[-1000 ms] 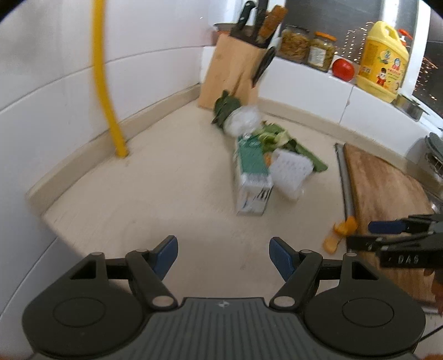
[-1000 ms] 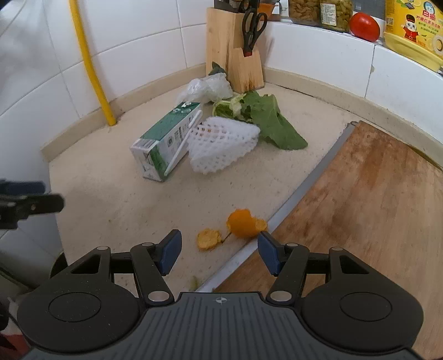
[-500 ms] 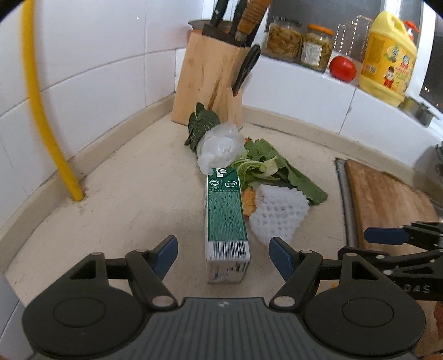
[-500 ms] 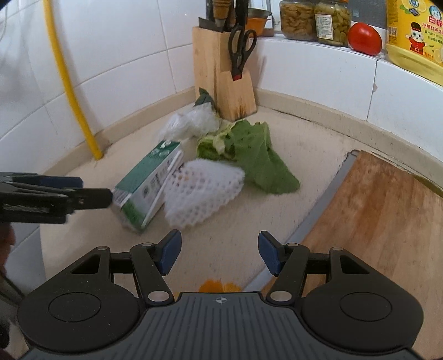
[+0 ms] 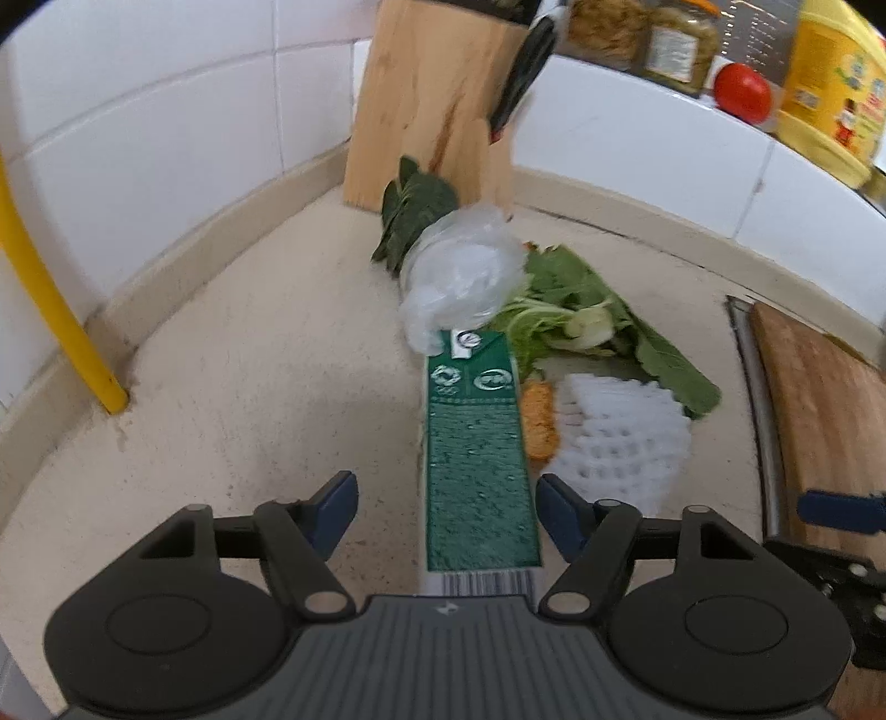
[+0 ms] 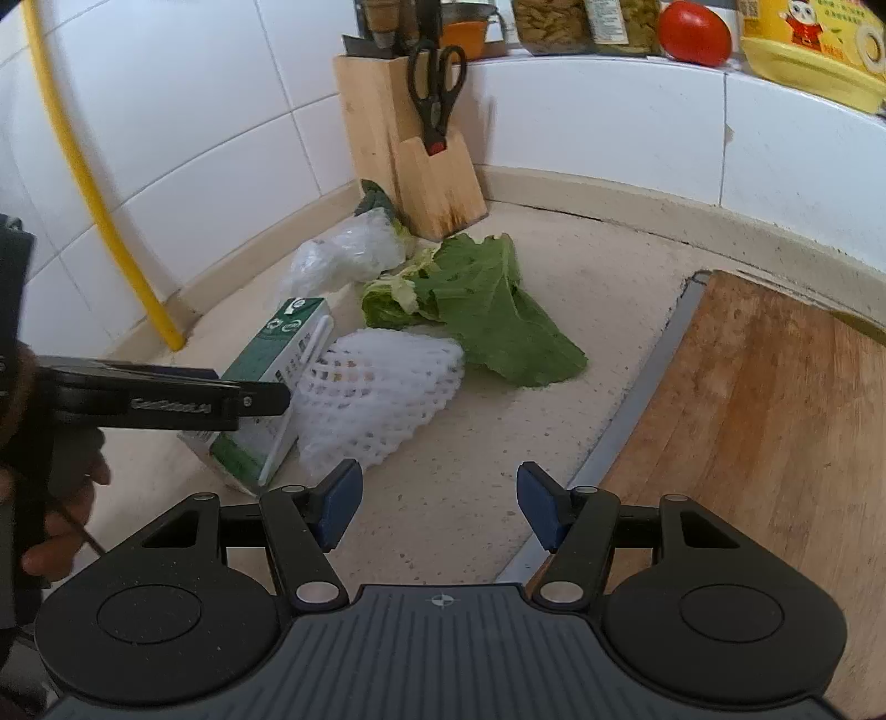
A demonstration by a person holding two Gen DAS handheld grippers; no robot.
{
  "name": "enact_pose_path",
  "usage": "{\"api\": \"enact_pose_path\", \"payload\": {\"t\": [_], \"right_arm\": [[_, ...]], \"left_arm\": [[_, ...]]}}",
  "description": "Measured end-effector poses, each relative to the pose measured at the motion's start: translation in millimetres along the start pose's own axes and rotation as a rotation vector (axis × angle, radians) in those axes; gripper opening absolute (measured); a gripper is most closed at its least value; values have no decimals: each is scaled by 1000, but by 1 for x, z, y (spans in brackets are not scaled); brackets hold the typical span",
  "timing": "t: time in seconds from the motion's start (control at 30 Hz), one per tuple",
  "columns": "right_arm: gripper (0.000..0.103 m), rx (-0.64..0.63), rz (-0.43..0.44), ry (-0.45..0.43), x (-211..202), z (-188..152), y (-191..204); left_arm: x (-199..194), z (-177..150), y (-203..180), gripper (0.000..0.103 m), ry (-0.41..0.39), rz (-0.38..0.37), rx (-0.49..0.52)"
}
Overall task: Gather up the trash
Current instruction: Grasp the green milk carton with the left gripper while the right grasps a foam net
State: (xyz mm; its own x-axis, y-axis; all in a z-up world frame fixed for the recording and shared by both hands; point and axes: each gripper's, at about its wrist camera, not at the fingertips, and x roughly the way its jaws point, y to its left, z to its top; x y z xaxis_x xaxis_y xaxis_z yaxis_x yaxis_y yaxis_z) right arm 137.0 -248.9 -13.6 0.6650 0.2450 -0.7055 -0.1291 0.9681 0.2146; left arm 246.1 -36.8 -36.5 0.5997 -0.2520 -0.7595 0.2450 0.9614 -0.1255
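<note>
A green and white carton (image 5: 476, 443) lies flat on the beige counter, and its near end sits between the fingers of my left gripper (image 5: 446, 512). The jaws are closing; the left pad still stands clear of the carton. A white foam net (image 5: 626, 437) and a bit of orange peel (image 5: 540, 421) lie to the carton's right. A crumpled plastic bag (image 5: 459, 277) and leafy greens (image 5: 576, 315) lie beyond. My right gripper (image 6: 440, 509) hangs open over bare counter just short of the foam net (image 6: 376, 387). In that view the left gripper (image 6: 260, 396) reaches over the carton (image 6: 277, 343).
A wooden knife block (image 6: 410, 144) with scissors stands in the back corner. A yellow pipe (image 6: 99, 210) runs down the left wall. A wooden cutting board (image 6: 775, 399) fills the right. Jars, a tomato (image 6: 695, 30) and a yellow bottle (image 5: 830, 94) sit on the ledge.
My left gripper came forward onto the carton, which now lies between its fingers, and the jaws have narrowed. My right gripper moved forward past the orange peels, now out of its view.
</note>
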Motion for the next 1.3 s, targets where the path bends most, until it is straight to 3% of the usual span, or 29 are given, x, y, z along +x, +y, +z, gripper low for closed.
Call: {"api": "enact_pose_path", "payload": {"t": [0.13,0.5,0.8,1.13,1.2,1.23,1.3], "right_arm": [[69,13,1,5,3,1,-2],[65,-4,20,25,9,3,5],[81,-28,68,2,28,33,19],[81,-63,58,90,82,45,36],[64,-67,55,104,84,42,36],[57,-69,49,112,84,41,35],[37,-56,52,118,79,41,33]], "left_arm": [[2,-3,9,37,32,-35,-32],[-40,-43,38,36,97,-37,-54],[-51,-38,36,62,35,-8,-38],[-27,-30,23,66,49,51,38],[-24,-32,26,62,59,45,24],[-23,-32,26,51,65,40,16],[-24,-33,29,41,82,22,-7]]}}
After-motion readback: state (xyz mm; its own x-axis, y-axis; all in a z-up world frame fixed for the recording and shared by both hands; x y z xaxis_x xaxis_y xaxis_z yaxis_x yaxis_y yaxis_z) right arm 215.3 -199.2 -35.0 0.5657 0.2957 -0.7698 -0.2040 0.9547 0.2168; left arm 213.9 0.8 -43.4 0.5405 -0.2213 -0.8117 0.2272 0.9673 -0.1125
